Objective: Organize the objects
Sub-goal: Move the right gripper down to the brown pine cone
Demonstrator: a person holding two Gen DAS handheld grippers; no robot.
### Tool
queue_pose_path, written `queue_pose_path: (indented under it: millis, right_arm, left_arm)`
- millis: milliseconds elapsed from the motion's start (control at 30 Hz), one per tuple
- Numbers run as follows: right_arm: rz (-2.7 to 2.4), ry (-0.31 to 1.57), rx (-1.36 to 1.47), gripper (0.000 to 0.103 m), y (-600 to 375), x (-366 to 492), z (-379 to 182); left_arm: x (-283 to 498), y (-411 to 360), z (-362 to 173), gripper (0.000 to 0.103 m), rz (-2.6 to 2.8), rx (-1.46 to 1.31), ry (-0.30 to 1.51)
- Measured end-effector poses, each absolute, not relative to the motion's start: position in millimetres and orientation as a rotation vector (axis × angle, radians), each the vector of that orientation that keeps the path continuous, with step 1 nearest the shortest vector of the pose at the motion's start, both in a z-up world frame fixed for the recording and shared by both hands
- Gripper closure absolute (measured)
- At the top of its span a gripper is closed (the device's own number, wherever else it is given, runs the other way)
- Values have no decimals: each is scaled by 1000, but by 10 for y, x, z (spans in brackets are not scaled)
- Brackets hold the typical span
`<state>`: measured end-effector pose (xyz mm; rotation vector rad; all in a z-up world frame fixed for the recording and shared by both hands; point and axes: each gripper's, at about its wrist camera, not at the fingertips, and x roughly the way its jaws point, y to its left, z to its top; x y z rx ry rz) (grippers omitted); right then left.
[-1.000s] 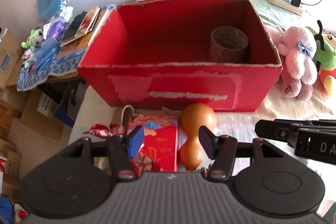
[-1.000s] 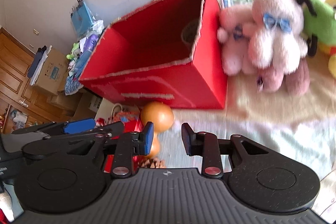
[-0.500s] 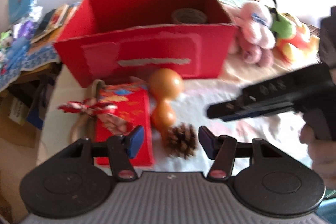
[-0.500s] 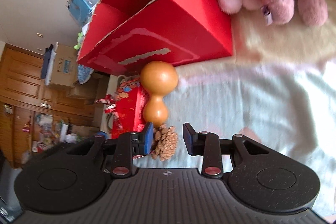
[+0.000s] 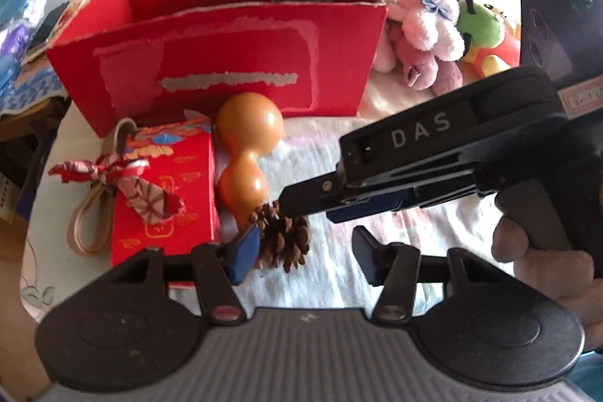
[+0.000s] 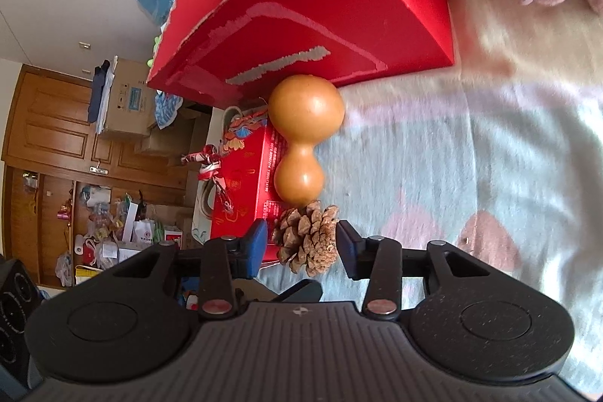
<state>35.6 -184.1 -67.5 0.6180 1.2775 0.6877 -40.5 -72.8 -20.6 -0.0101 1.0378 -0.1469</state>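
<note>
The right claw (image 6: 303, 247) stands apart around the pinecone (image 6: 307, 236). The gourd (image 6: 303, 142) lies lengthwise, big end toward the box (image 6: 339, 21). The left claw (image 5: 305, 251) gapes empty.

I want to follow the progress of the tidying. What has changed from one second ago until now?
The right hand-held gripper has come down from beside the red box to the pine cone; its open fingers now stand on both sides of it, not yet closed. The left hand-held gripper drew back and stays open. The gourd, the gift box and the plush toys have not moved.
</note>
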Motion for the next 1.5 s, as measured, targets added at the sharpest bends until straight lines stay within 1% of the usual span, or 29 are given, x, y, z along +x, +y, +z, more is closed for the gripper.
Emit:
queue_pose_path:
  millis: [167,367,533,667,733,867,1033,1200,1400,1500]
  right_arm:
    - [688,1290,621,59,-1810,373,-735]
    - [678,1316,644,60,-1843,382,-829]
    - [662,1299,661,60,-2029,394,-830]
    - [619,1296,684,56,-2199,397,-878]
    - [599,1288,688,56,-2239,422,-865]
    - [584,1278,680,56,-2255,464,-847]
    - [585,1279,696,56,-2224,481,-858]
    - [589,1262,737,56,-2264,508,-837]
    - [606,1267,736,55,-2201,543,-832]
    - [612,1285,728,55,-2140,547,-867]
  left_arm:
    - [-384,-696,-317,48,-147,-22,1051]
    - [-383,-741,-301,47,-185,-32,1028]
    - [-407,-872,-306,48,-239,-6,1028]
    - [-456,-926,-260,44,-253,41,1003]
    - [-439,-868,-240,38,-248,47,996]
    - [-358,-805,-265,37,-220,42,1002]
    - [-142,-881,-364,50,-212,28,1017]
    - [-88,-829,-398,50,-214,8,1025]
    - [-64,-792,-477,59,-215,-4,1057]
    - [-39,-792,-505,60,-218,-7,1067]
